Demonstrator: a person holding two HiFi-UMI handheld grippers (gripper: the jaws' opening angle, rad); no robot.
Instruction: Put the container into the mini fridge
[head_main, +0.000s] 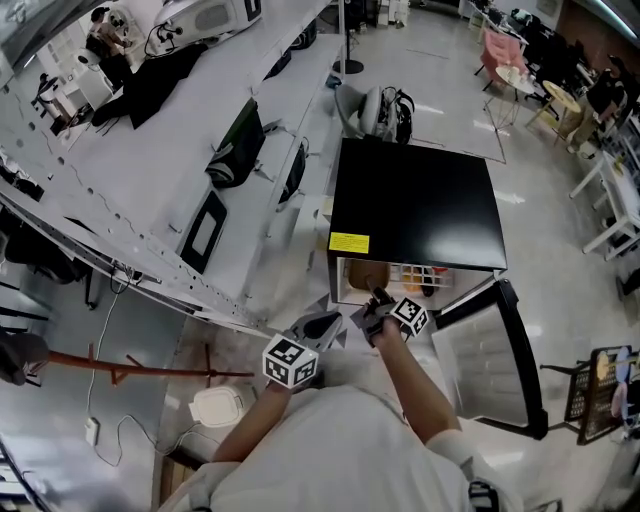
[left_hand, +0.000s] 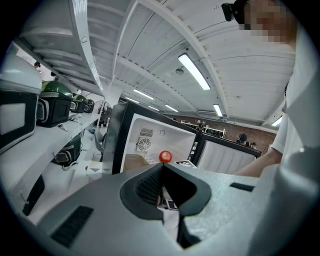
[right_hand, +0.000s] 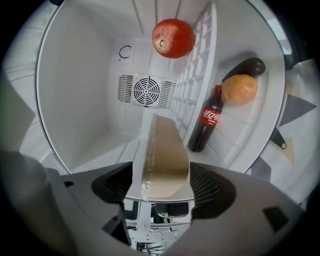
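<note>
The container (right_hand: 165, 150) lies right between the two fingers (right_hand: 116, 184) of the right gripper (right_hand: 162, 182). Its near end is level with the pads, and the rest runs away beyond the fingertips into the open mini fridge (right_hand: 85, 90). The fingers stand wide apart, one just beside each flank of the container, and neither pad shows a firm press on it. Beyond the right finger, just beside the container, a cola bottle (right_hand: 206, 122) carries a red label with white script too small to read. Farther out on that side lies an orange (right_hand: 239, 89), and high above the fingertips there is a red apple (right_hand: 173, 38). Straight past the container's far end, a fan grille (right_hand: 146, 91) sits in the white back wall. In the head view a yellow label (head_main: 348, 242) is stuck on the fridge's black top, its print unreadable, and each gripper's cube bears black-and-white square markers. The container is cardboard brown and flat-sided, with a pale, crimped rim along the side next to the left finger. The left gripper (left_hand: 163, 167) has its fingers closed tip to tip with nothing between them. It is held outside the fridge, well apart from the container.
</note>
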